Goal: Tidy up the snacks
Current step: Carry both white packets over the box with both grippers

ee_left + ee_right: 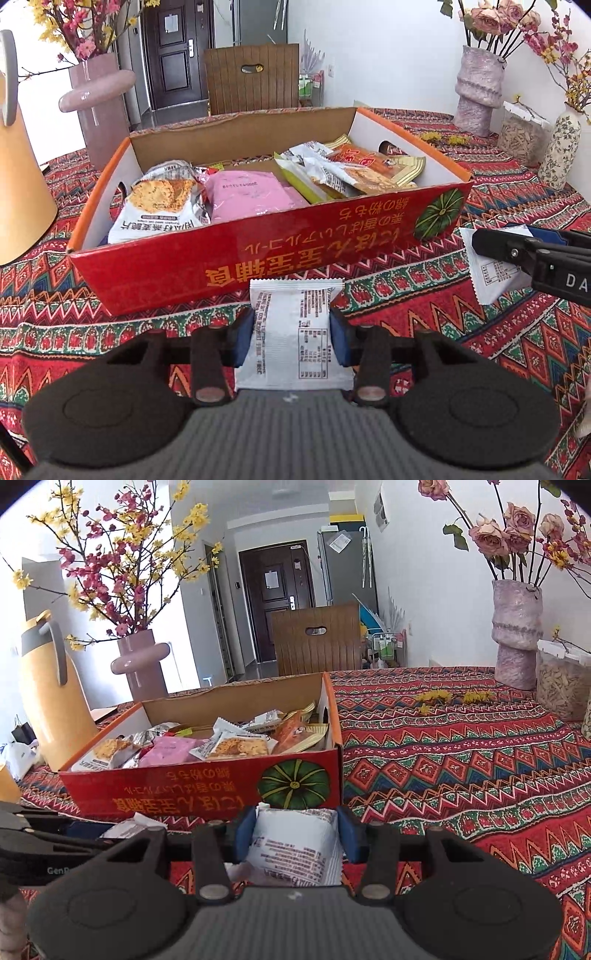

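Observation:
A red cardboard box (258, 254) (177, 790) stands on the patterned tablecloth, open on top and filled with several snack packets: a white oat-crisp bag (162, 206), a pink bag (251, 195), orange and green ones at the right. Just in front of its near wall, my left gripper (291, 326) is shut on a white snack packet (291, 343), its blue pads (244, 339) pressing both sides. To the right, my right gripper (295, 830) (517, 251) is shut on another white snack packet (295, 849) (495, 280). In the right wrist view, the left gripper (55, 834) shows at the left edge.
An orange thermos jug (55, 701) and a pink vase (144, 664) with blossom branches stand left of and behind the box. At the right stand a lilac vase with roses (517, 635), a seed jar (561, 690) and a floral vase (559, 147). A wooden chair (251, 77) stands beyond the table.

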Demonstrator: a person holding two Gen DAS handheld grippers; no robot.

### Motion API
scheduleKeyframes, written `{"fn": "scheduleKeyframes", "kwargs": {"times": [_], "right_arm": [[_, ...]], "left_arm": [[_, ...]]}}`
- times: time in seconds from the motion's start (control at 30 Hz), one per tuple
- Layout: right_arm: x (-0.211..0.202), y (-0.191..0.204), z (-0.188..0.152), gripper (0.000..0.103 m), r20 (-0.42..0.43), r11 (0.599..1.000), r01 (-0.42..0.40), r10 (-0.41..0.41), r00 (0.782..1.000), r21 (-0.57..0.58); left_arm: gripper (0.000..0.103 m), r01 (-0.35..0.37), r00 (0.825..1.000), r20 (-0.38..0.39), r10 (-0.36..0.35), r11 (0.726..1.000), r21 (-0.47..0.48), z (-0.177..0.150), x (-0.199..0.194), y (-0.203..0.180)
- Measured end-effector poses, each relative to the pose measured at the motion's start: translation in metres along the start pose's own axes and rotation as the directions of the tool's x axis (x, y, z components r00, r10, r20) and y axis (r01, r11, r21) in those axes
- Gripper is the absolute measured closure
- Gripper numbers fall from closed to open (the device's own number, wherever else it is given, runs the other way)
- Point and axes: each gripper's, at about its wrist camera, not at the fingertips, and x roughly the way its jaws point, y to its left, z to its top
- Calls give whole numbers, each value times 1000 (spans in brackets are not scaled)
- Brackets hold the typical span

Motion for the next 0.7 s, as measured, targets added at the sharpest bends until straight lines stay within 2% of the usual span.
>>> {"fn": "scheduleKeyframes", "kwargs": {"times": [0.2,0.47,0.7], "right_arm": [[-8,5,9,56,37,1000,-11,11,999,1],[-2,21,35,56,86,999,-42,43,995,-14],[12,33,58,56,115,997,-64,67,991,-31]], "left_arm": [[60,8,997,81,-8,1000,-5,5,-26,1],[60,-22,980,197,25,1000,-17,26,-52,5],[60,-53,968,242,62,998,-43,46,-54,16]]}}
